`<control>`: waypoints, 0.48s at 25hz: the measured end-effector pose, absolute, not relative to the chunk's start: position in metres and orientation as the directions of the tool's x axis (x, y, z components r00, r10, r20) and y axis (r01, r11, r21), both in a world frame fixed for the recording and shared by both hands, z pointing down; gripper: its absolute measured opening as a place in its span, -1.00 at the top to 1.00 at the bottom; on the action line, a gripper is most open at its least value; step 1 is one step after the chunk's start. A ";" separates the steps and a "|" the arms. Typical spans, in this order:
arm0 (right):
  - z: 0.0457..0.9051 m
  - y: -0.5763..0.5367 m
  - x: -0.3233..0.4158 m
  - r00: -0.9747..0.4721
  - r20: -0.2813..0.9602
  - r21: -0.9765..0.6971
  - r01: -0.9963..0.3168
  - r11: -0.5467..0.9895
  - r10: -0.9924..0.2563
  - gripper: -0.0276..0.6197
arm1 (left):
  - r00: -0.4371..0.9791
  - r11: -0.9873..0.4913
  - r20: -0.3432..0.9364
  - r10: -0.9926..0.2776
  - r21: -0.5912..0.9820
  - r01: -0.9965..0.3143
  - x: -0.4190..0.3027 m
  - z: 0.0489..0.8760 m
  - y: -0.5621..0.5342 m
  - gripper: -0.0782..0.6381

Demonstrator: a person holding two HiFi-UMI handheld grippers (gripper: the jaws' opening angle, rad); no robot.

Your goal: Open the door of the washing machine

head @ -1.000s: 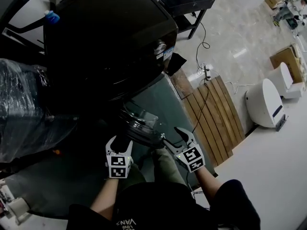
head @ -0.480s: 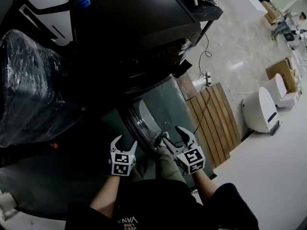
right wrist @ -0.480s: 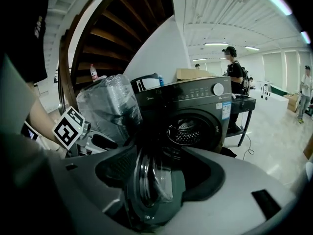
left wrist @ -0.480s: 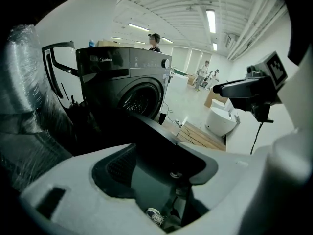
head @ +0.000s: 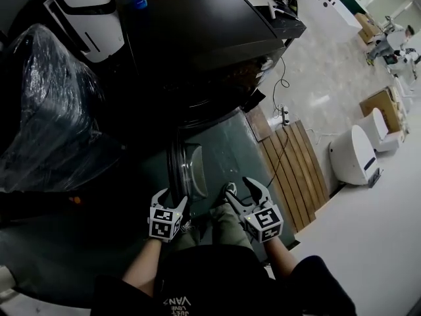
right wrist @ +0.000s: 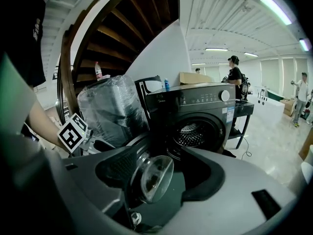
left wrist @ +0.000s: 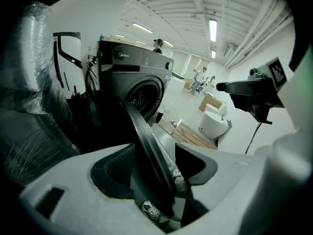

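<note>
You look to be at the tail end of the job: the door already stands swung well out from the washing machine, so the drum mouth lies bare beyond both claws.

Your left claw is spread nearly as wide as it goes. Its jaws have just been closing a little, and the door's dark rim runs up through the gap between them. As far as I can judge the pads do not press on it, so it has hold of nothing.

Your right claw is also spread wide and empty. The door's glass bowl sits just ahead of its gap, and the machine is farther on behind that.

Next, I'd say either nudge the rim a touch farther out, or draw the left claw straight back off it without catching the edge.

Count: one washing machine, one door, two claws, and one plastic-wrapped bundle off beyond the left claw's outer side.
</note>
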State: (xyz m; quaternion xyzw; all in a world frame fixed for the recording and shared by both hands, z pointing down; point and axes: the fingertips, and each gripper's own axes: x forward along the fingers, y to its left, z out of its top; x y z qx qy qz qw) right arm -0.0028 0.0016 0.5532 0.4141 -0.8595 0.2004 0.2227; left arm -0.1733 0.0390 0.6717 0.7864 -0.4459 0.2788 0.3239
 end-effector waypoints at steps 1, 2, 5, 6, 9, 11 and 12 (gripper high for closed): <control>0.551 0.004 -0.006 -0.554 0.547 -0.155 -0.803 0.575 -0.627 0.05 | 0.437 -0.374 0.726 -0.531 0.262 -0.890 -0.182 0.671 0.040 0.07; 0.548 0.007 -0.010 -0.551 0.546 -0.151 -0.805 0.573 -0.631 0.05 | 0.427 -0.356 0.725 -0.541 0.263 -0.897 -0.192 0.670 0.041 0.06; 0.543 0.015 -0.020 -0.544 0.543 -0.140 -0.809 0.570 -0.639 0.05 | 0.403 -0.336 0.728 -0.554 0.248 -0.909 -0.222 0.670 0.041 0.04; 0.541 0.018 -0.023 -0.544 0.542 -0.138 -0.810 0.570 -0.641 0.05 | 0.398 -0.337 0.731 -0.555 0.239 -0.911 -0.231 0.671 0.040 0.04; 0.540 0.026 -0.035 -0.542 0.543 -0.132 -0.809 0.572 -0.641 0.05 | 0.388 -0.346 0.733 -0.559 0.219 -0.912 -0.257 0.672 0.037 0.04; 0.540 0.031 -0.044 -0.542 0.545 -0.129 -0.808 0.575 -0.639 0.05 | 0.380 -0.353 0.734 -0.563 0.202 -0.914 -0.274 0.674 0.033 0.04; 0.540 0.033 -0.048 -0.543 0.547 -0.127 -0.806 0.577 -0.638 0.05 | 0.374 -0.356 0.735 -0.566 0.191 -0.915 -0.281 0.674 0.031 0.04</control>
